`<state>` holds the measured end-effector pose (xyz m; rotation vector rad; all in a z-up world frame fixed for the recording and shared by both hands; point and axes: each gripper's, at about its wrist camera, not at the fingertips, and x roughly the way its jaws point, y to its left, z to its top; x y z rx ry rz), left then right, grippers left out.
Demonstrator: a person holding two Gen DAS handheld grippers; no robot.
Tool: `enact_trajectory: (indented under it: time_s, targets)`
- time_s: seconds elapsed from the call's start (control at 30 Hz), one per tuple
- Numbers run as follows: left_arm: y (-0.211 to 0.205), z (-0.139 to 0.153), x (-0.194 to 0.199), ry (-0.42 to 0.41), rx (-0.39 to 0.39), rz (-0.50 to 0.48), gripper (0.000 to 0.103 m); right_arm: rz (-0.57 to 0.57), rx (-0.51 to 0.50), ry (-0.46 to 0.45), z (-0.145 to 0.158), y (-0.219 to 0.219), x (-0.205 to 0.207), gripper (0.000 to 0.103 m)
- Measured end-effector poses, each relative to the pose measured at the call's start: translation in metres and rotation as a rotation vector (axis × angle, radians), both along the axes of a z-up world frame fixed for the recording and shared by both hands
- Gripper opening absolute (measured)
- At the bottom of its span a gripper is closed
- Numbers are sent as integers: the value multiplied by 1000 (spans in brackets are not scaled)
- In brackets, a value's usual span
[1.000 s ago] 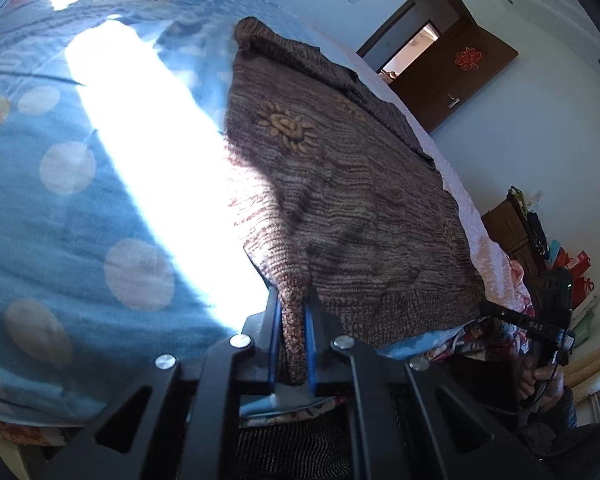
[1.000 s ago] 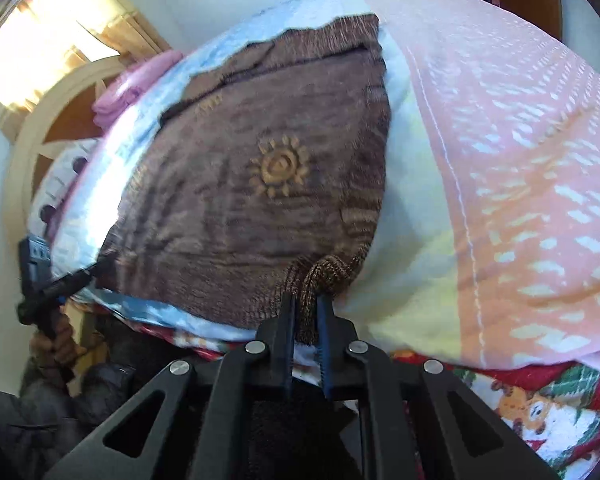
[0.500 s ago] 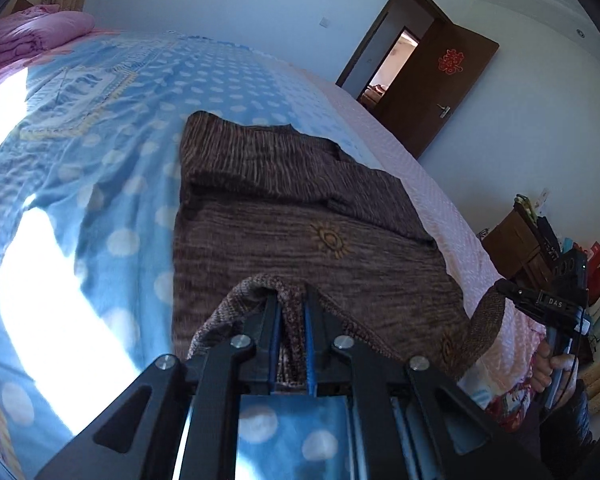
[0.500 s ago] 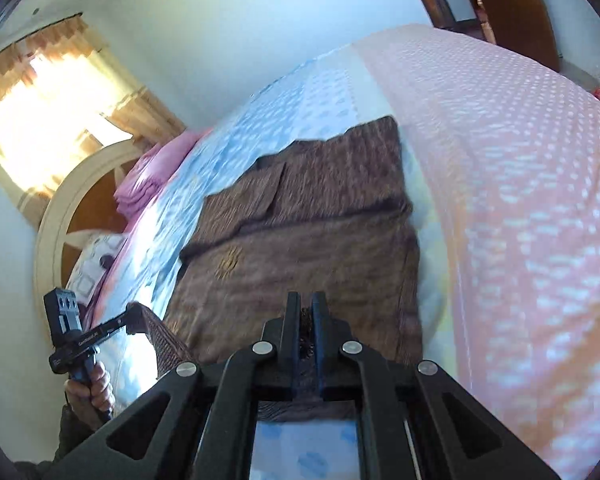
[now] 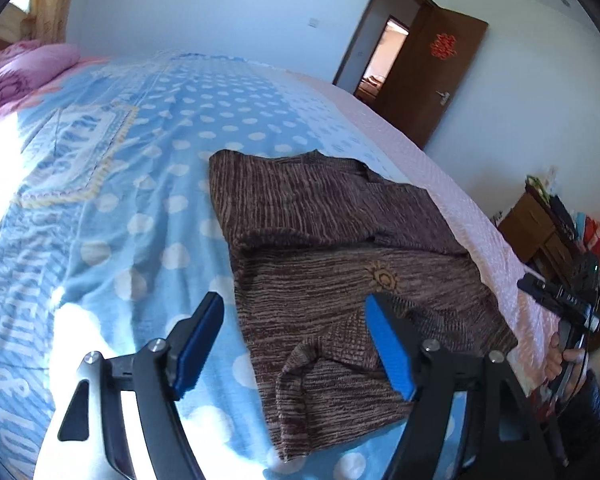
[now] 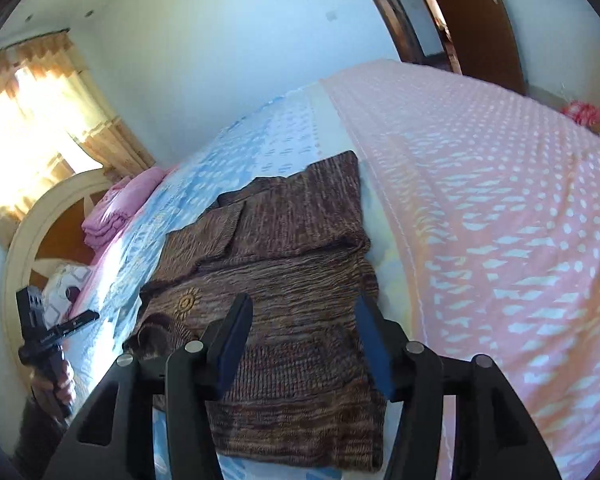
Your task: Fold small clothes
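A brown knitted sweater (image 5: 332, 264) lies folded on a bed, its long axis running from the near edge of the bedspread (image 5: 148, 208) toward the far wall. The folded near part, with its ribbed hem, lies across the body of the garment, and the collar end points away to the far side, toward the door (image 5: 432, 76).

The knit is a mottled brown with fine lighter streaks, and a small golden sun motif (image 5: 382, 278) shows on the upper layer. In the right wrist view a sleeve lies folded in over the far left part of the sweater (image 6: 284, 280). At the near left corner the fabric is rumpled and stands up a little.

The garment rests where the blue polka-dot section of the bedspread meets the pink patterned section (image 6: 500, 208), with a folded pink blanket (image 6: 116, 208) far off to the left by the headboard.

The left gripper (image 5: 296, 348) hangs just above the sweater's near left corner, its blue-padded jaws opening and well apart, nothing gripped between them. The cloth lies loose under the gap.

The right gripper (image 6: 304, 340) hangs over the near right part of the sweater, its jaws also opening, the pads clear of the knit and holding nothing. Each gripper shows at the edge of the other's view, held in a hand (image 6: 58, 380) just beside the bed.
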<state>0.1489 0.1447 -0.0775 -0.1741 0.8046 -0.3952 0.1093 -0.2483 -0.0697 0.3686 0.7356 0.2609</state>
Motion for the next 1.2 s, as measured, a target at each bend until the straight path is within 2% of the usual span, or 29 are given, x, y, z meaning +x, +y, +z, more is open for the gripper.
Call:
enact_trajectory:
  time_s: [0.03, 0.1, 0.17, 0.3, 0.4, 0.43, 0.5, 0.53, 0.57, 0.6, 0.7, 0.77, 0.8, 0.87, 0.97, 1.1, 1.2]
  targets:
    - [-7, 0, -3, -17, 52, -38, 76, 12, -26, -6, 1, 6, -6, 55]
    - [-26, -2, -7, -63, 207, -127, 76, 29, -55, -5, 3, 13, -11, 55]
    - [-46, -8, -12, -96, 338, -249, 76, 37, -66, 2, 5, 18, -14, 55]
    - [-69, -22, -20, -96, 483, -476, 76, 43, -117, 5, 10, 20, -19, 55]
    - [-85, -32, -12, -107, 540, -535, 80, 27, -121, 8, 10, 18, -19, 55]
    - [-89, -35, -2, -93, 529, -530, 80, 19, -117, 10, 10, 16, -18, 55]
    - [-90, -41, 21, -36, 448, -505, 80, 0, -96, 17, 9, 12, -16, 55]
    - [-88, -45, 33, 2, 393, -480, 73, -6, -85, 20, 9, 11, -17, 55]
    - [-83, -50, 46, 49, 322, -450, 58, -11, -75, 21, 9, 8, -19, 55]
    - [-75, -54, 57, 98, 233, -418, 54, -18, -77, 21, 9, 7, -21, 55]
    - [-40, -57, 74, 175, -57, -300, 44, -35, -84, 26, 6, 0, -25, 55]
    - [-26, -63, 76, 211, -171, -264, 43, -44, -74, 35, 3, -3, -24, 55]
    - [-24, -64, 73, 207, -180, -261, 43, -50, -64, 43, 0, -6, -23, 55]
    - [-29, -62, 63, 179, -137, -266, 43, -58, -54, 53, -4, -8, -21, 55]
    - [-40, -59, 54, 152, -77, -273, 51, -62, -67, 52, -7, -9, -21, 55]
    - [-43, -61, 67, 140, -57, -259, 52, -94, -173, 36, -4, -11, -22, 55]
    - [-45, -64, 66, 119, -51, -241, 47, -56, -255, 44, -6, -8, -18, 55]
